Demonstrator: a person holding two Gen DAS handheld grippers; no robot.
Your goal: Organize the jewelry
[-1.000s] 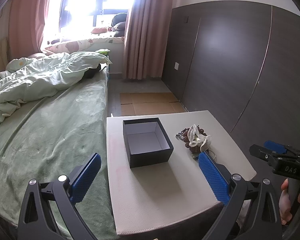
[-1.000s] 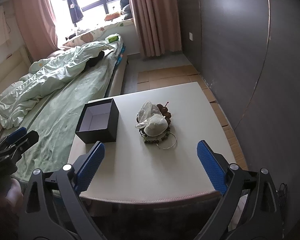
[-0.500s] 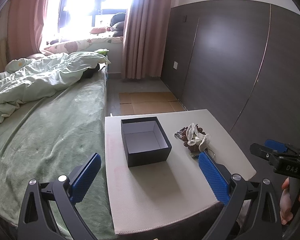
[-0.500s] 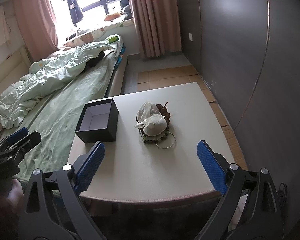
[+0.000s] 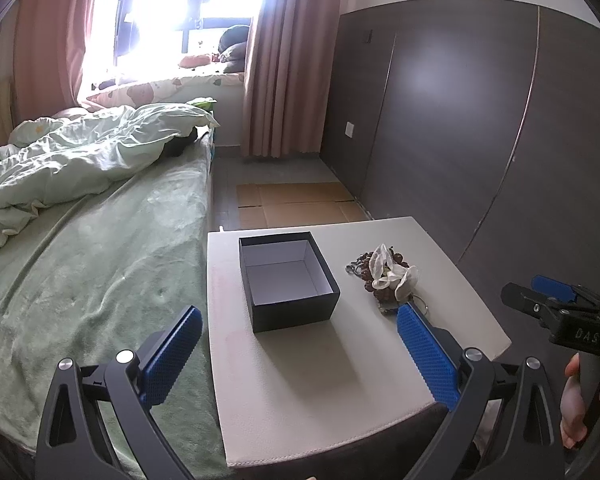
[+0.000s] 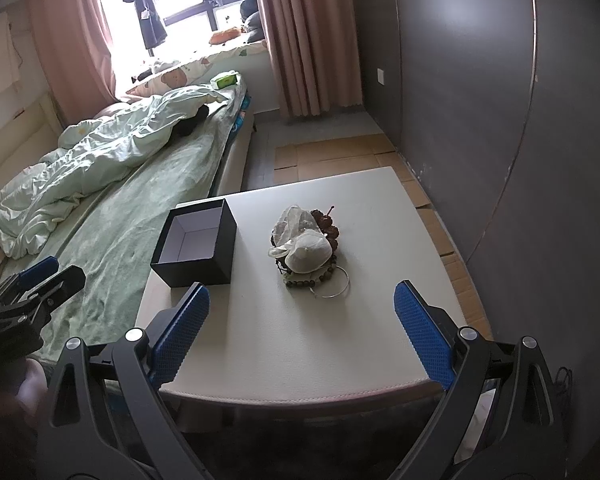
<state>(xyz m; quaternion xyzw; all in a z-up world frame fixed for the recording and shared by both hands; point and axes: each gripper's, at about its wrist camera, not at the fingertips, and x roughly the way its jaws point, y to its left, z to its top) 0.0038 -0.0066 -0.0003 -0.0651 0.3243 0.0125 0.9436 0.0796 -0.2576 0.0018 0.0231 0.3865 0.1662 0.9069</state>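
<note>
Left tool (image 5: 296,354) eased slightly back from black box (image 5: 288,284), both tools spread apart and empty, jewelry heap (image 6: 306,252) beside box on white surface (image 6: 340,340), "DAS" on right tool (image 6: 300,328)

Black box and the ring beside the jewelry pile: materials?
Black box: likely matte paperboard, with thin straight walls, a white lining and no gloss. Ring: probably thin polished metal wire, silvery with a bright glint. Both are too small to confirm.

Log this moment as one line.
left gripper open, empty | right gripper open, empty | box empty | jewelry pile on table, untouched
</note>
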